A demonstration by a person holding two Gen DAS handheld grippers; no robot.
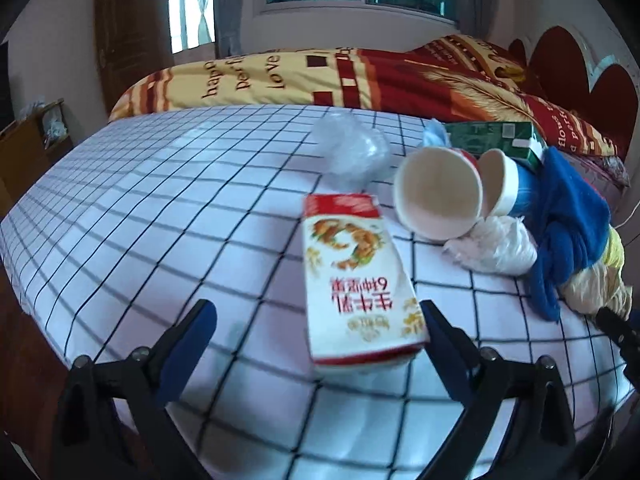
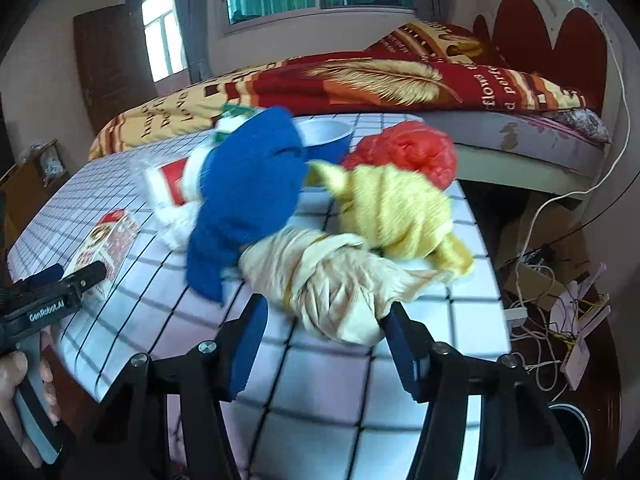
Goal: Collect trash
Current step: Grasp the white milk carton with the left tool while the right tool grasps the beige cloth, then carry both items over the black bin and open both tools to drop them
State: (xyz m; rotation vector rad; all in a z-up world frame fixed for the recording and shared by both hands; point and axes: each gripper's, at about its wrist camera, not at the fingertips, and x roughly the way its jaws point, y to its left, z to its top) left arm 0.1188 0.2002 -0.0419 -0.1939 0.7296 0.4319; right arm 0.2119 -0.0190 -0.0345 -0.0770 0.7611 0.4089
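Note:
A red-and-white milk carton [image 1: 356, 280] lies flat on the checked tablecloth [image 1: 160, 208]. My left gripper [image 1: 316, 312] stands open around its near end, the right finger close beside the carton and the left finger well apart. A knotted beige plastic bundle [image 2: 332, 280] lies near the table's front edge between the fingers of my right gripper [image 2: 326, 306]. The right pad touches the bundle's end, while a gap remains at the left pad. In the right wrist view the carton [image 2: 108, 240] and the left gripper [image 2: 80, 276] appear at the left.
Two tipped paper bowls [image 1: 440, 192], a white crumpled bag [image 1: 496, 248], a clear bag [image 1: 352, 148], a green box [image 1: 496, 140], a blue cloth [image 2: 248, 184], a yellow cloth [image 2: 396, 208] and a red bag [image 2: 412, 152] crowd the table's right. A bed [image 1: 320, 76] stands behind; cables [image 2: 540, 320] lie on the floor.

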